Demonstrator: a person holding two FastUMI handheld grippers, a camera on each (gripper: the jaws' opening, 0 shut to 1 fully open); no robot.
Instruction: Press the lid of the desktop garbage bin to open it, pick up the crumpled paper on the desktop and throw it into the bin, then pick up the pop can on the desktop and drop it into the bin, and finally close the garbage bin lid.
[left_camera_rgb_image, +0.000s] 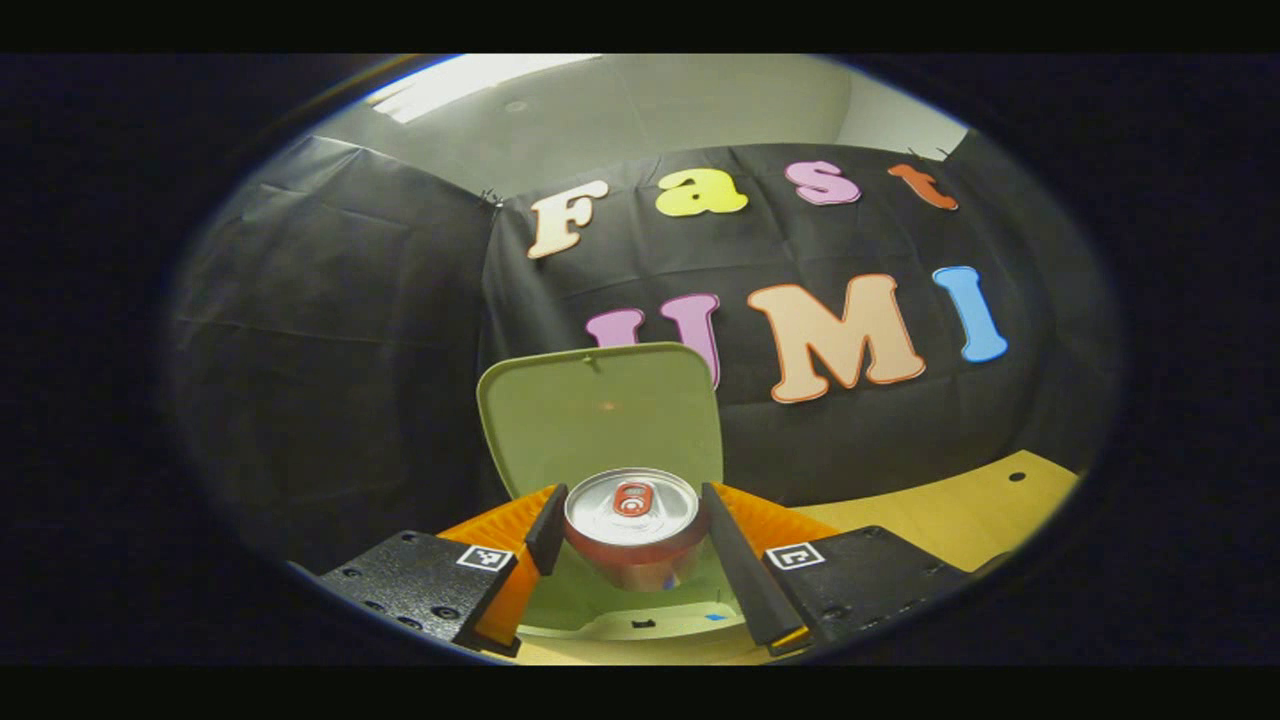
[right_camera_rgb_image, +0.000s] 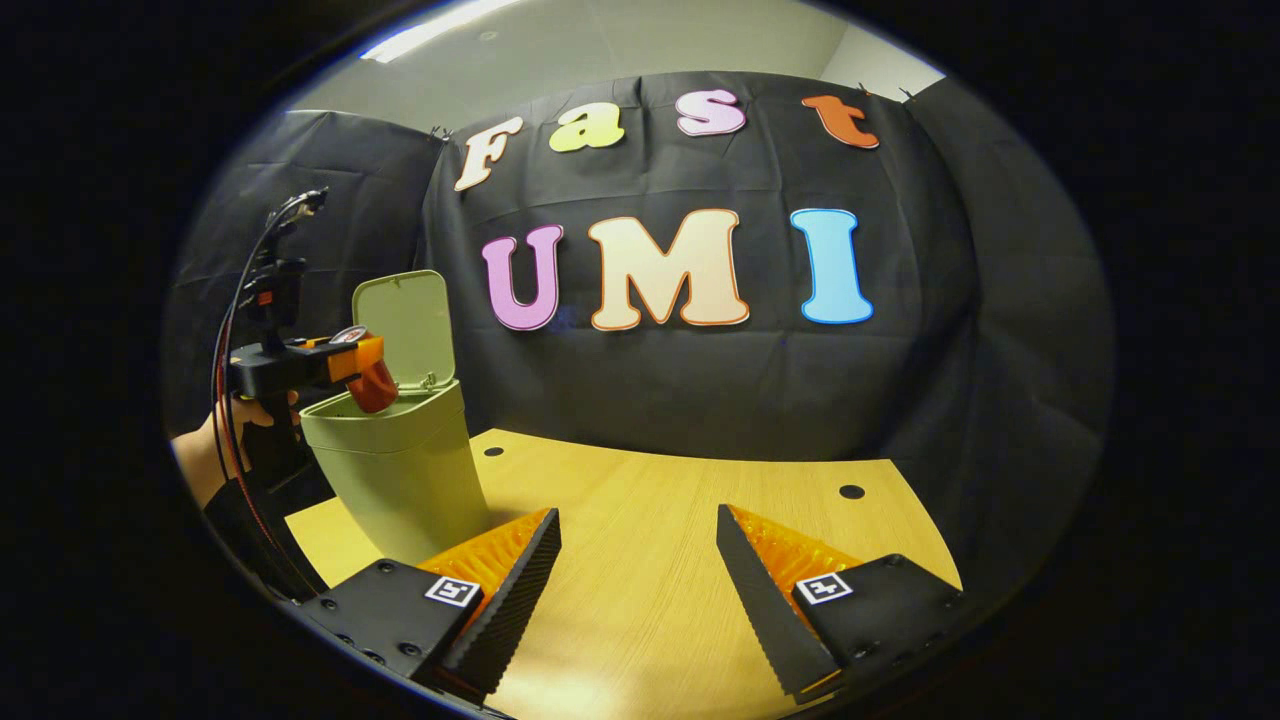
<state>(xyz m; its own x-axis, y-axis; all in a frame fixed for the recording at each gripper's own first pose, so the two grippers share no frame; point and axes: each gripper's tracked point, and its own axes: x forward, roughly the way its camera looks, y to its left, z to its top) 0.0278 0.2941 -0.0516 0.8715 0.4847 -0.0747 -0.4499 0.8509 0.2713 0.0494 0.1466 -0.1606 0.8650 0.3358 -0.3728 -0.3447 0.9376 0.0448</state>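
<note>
Just one can (left_camera_rgb_image: 632, 525), one bin (right_camera_rgb_image: 395, 470)

The left gripper view is aimed close over the open bin (left_camera_rgb_image: 600, 420). The right gripper view is set low over the counter (right_camera_rgb_image: 650, 560), bin (right_camera_rgb_image: 400, 470) at 10 o'clock. The bin is shared.
</note>
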